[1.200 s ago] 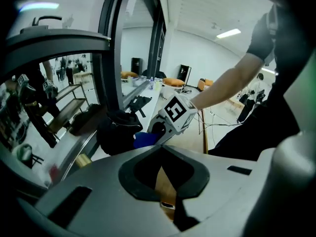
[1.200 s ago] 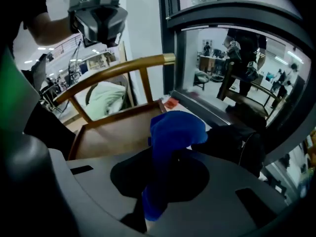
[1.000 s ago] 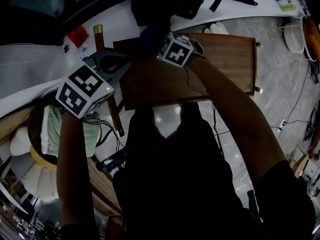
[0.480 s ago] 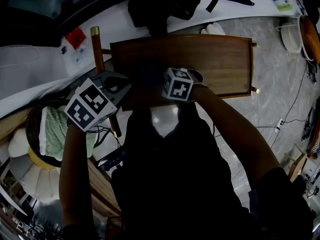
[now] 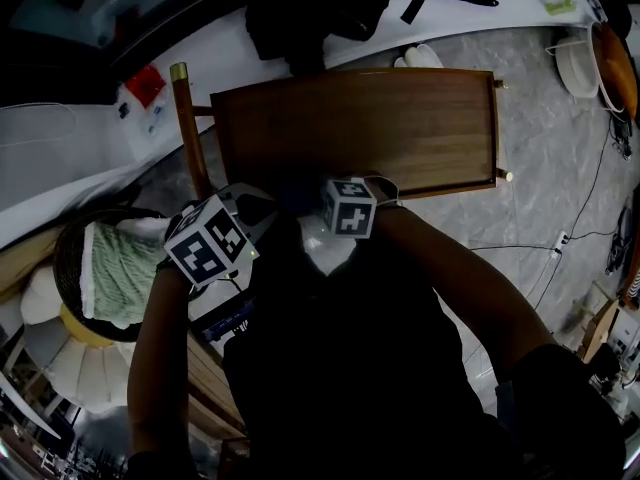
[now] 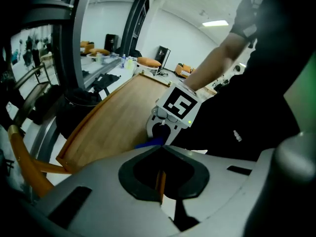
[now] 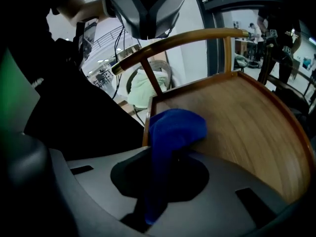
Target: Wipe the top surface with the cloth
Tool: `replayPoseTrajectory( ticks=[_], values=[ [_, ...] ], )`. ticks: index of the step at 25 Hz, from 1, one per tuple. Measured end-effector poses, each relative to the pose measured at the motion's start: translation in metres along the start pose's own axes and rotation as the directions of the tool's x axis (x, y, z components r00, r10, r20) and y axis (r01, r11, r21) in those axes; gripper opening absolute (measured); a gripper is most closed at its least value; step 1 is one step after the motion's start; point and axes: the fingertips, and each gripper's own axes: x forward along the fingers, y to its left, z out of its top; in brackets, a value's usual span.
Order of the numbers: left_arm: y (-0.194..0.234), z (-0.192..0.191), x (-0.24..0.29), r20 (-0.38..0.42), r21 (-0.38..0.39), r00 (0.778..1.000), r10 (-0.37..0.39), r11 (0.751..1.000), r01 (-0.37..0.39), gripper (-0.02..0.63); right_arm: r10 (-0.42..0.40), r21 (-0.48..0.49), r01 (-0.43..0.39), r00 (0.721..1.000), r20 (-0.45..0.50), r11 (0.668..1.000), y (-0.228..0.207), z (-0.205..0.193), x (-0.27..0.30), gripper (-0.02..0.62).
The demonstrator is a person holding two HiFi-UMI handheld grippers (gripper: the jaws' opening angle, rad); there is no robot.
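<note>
The wooden top (image 5: 400, 118) with its raised rim lies in the middle of the head view. My right gripper (image 5: 325, 200) sits at its near edge, shut on the blue cloth (image 7: 173, 127). The cloth bulges out past the jaws and rests on the wood (image 7: 237, 122) close to the near left corner. My left gripper (image 5: 250, 213) hangs left of the top, off the wood, with its jaws shut and nothing in them. In the left gripper view, the left gripper (image 6: 162, 146) looks along the top toward the right gripper (image 6: 160, 132), with a bit of blue cloth (image 6: 148, 143) under it.
A curved wooden rail (image 5: 190, 138) with a brass cap runs along the top's left side. A wicker basket with a green cloth (image 5: 115, 268) stands at the lower left. A black bag (image 5: 310, 8) lies on the white bench behind. Cables trail over the floor at right.
My right gripper has drawn the cloth from the far left part of the top back to its near edge. The left gripper has also come nearer and lower.
</note>
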Motion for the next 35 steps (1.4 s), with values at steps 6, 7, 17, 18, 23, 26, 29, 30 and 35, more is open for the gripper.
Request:
replayPoseTrajectory(
  ticks=[6,7,17,18,23,26,29,30,35],
  values=[
    [0.064,0.04,-0.033,0.08,0.003,0.974,0.21,0.977,-0.211,0.009,-0.231,0.128,0.208,0.953,0.198,0.97,-0.093,0.023,-0.072,0.063],
    [0.077,0.048,-0.04,0.093,-0.001,0.966,0.243,0.97,-0.244,0.009,-0.274,0.117,0.255,0.942,0.194,0.96,-0.115,0.024,-0.087,0.063],
    [0.134,0.076,-0.02,-0.014,-0.018,0.966,0.259,0.966,-0.259,0.009,-0.389,0.086,0.384,0.92,0.045,0.919,-0.218,-0.003,-0.104,0.063],
    [0.134,0.077,-0.015,-0.017,-0.012,0.968,0.25,0.968,-0.25,0.009,-0.388,0.084,0.384,0.921,0.039,0.919,-0.219,-0.003,-0.102,0.063],
    [0.129,0.076,0.002,0.0,0.008,0.974,0.227,0.974,-0.227,0.009,-0.379,0.084,0.375,0.925,0.03,0.923,-0.214,-0.003,-0.1,0.063],
    [0.117,0.07,0.012,-0.021,0.009,0.979,0.203,0.979,-0.203,0.009,-0.354,0.048,0.352,0.935,0.03,0.935,-0.19,-0.008,-0.091,0.063],
    [0.098,0.058,0.024,-0.049,0.036,0.985,0.165,0.986,-0.163,0.009,-0.3,0.021,0.3,0.953,0.036,0.954,-0.15,-0.016,-0.077,0.063],
    [0.09,0.053,0.029,-0.061,0.045,0.987,0.147,0.988,-0.144,0.009,-0.279,0.017,0.279,0.959,0.039,0.96,-0.136,-0.019,-0.071,0.063],
    [0.046,0.034,0.051,-0.109,0.054,0.993,0.044,0.998,-0.038,0.009,-0.19,0.028,0.189,0.98,0.064,0.982,-0.073,-0.032,-0.051,0.063]
  ],
)
